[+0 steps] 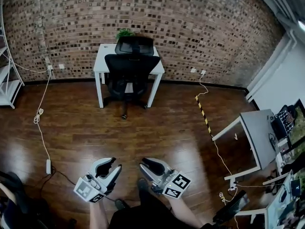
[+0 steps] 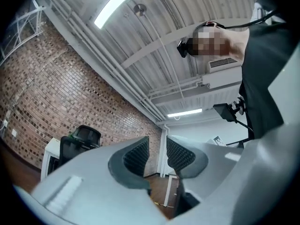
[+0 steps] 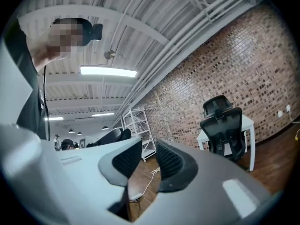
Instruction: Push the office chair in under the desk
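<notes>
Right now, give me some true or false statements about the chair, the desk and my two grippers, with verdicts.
The office chair stands pushed in at the white desk by the brick wall. True.
The left gripper is clamped on the chair's backrest. False: it is far from the chair, jaws slightly apart, empty.
The right gripper holds nothing. True.
A plant stands on the floor beside the desk. False: the plant shows at the desk's back, behind the chair's headrest.
</notes>
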`<state>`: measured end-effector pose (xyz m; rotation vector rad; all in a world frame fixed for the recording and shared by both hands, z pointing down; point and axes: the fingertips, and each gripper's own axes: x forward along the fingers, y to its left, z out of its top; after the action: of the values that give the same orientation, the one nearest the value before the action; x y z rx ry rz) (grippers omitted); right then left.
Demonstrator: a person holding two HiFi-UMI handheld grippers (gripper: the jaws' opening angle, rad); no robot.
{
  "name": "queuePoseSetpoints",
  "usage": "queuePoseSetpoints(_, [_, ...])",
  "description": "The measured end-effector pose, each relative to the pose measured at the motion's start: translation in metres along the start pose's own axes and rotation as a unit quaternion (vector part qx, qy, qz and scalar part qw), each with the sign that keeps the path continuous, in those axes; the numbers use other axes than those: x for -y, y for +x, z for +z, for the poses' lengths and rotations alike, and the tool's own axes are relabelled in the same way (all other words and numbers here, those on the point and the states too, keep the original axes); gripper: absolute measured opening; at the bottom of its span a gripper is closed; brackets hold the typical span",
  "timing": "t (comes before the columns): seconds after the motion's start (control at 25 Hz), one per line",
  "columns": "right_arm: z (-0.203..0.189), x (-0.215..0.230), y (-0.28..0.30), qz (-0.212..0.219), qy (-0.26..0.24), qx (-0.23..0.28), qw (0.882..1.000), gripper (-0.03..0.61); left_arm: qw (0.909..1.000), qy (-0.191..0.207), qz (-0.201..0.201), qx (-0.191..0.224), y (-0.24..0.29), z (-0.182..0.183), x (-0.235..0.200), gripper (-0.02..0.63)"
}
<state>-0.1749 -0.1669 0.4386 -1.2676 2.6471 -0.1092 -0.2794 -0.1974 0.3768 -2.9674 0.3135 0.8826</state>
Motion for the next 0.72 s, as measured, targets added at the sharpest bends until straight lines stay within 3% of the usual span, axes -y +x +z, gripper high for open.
queuePoseSetpoints(0.08, [0.004,-0.021,-0.013,-0.005,-0.008,0.007,1.000,0.083,0.9999,-0.012,-0.003,0.009,-0.011,0.002,0.013,0.202])
queuePoseSetpoints(0.24, [0.002,-0.007,-0.021,-0.017,-0.008,0.025,1.000,0.077,0.9997,-0.012,-0.019,0.010,-0.007,-0.014,0.013,0.202])
queuePoseSetpoints(0.44, [0.019,-0.025,-0.008,0.008,-0.042,0.036,0.998,0.048,0.9996,0.015,-0.025,0.005,-0.002,0.015,0.016,0.202])
queuePoseSetpoints(0.56, [0.043,-0.035,-0.008,0.005,-0.078,0.042,0.996,0.036,0.9996,0.010,-0.026,0.004,0.010,0.031,0.018,0.140])
queuePoseSetpoints(0.72, [0.084,-0.037,-0.045,-0.020,-0.118,0.071,0.990,0.002,0.9987,0.037,-0.034,-0.005,0.042,0.046,0.052,0.130])
